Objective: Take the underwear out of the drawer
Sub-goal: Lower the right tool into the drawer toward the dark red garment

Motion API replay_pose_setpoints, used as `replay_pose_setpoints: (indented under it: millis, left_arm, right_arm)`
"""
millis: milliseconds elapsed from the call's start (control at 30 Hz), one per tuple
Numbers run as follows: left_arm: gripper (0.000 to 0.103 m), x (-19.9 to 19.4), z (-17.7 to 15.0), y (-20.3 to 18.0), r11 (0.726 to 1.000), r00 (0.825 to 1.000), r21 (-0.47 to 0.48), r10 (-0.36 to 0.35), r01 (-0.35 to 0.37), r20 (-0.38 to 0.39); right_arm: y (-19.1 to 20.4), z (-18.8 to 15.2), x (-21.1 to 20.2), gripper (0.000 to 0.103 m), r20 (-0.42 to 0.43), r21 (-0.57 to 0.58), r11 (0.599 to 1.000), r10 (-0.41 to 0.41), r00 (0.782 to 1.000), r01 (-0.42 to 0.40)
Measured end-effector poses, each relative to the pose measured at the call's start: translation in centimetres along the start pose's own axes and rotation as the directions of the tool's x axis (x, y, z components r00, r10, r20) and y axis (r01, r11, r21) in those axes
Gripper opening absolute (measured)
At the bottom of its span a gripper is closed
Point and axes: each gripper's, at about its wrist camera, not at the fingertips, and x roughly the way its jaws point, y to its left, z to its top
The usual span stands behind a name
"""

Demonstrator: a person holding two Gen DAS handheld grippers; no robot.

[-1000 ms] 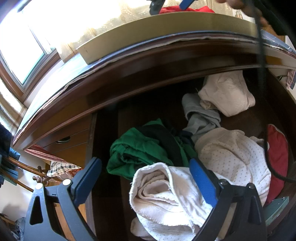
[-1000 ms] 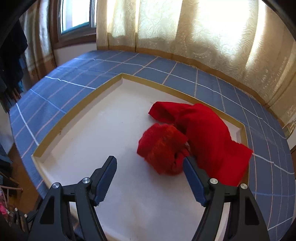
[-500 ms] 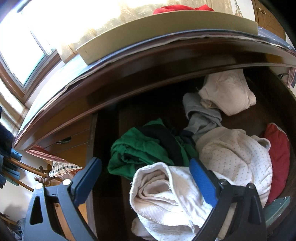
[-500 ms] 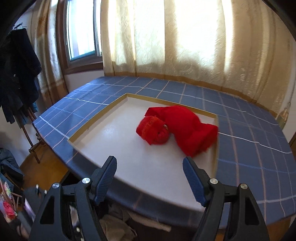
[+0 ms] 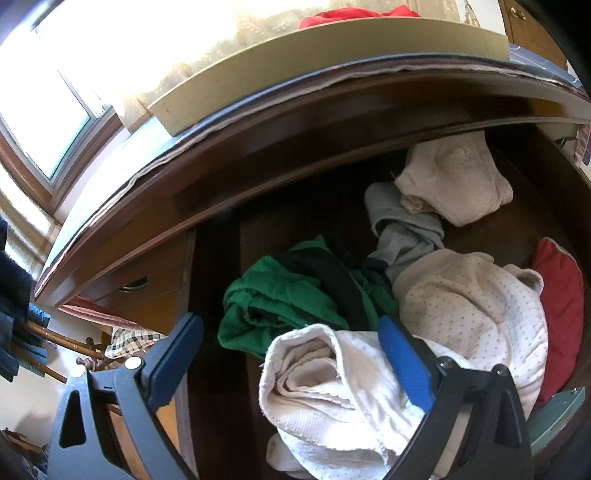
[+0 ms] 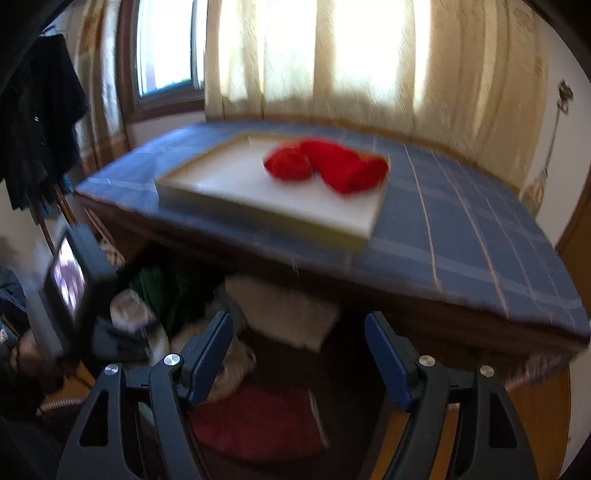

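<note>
We're between picks: two red garments (image 6: 325,166) sit in the tray (image 6: 229,184), right gripper (image 6: 299,354) empty, jaws spread, over the open drawer (image 5: 554,206). Left gripper (image 5: 291,354) hovers, jaws spread around the white rolled piece (image 5: 325,384), not pinching it. Next move likely calls for closing on one garment only.

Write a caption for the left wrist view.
Open hand-held gripper poised over a drawer of jumbled clothes.

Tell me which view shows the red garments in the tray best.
The right wrist view: both red garments lie fully visible inside the tray, though blurred. The left wrist view shows only their tops above the tray's wall.
</note>
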Motion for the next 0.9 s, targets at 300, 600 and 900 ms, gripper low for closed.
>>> replay_pose_setpoints:
  millis: [300,600,900]
  left_arm:
    - [0.097,-0.6,0.0,0.2,1.0,0.999,-0.016,-0.007,0.007,0.034]
    - [0.097,-2.5,0.4,0.3,0.997,0.987,0.039,0.067,-0.073,0.145]
    - [0.097,-1.9,0.6,2.3,1.0,0.986,0.002,0.027,-0.028,0.164]
  right_arm:
    - [-2.3,-4.9,3.0,0.076,-0.162,0.152,0.985,0.103,0.981,-0.078]
    - [-2.4,-6.3,5.6,0.076,-0.255,0.19,0.978,0.138,0.957,-0.091]
    - [-1.7,-7.4,8.2,0.076,-0.377,0.194,0.971,0.203,0.904,-0.137]
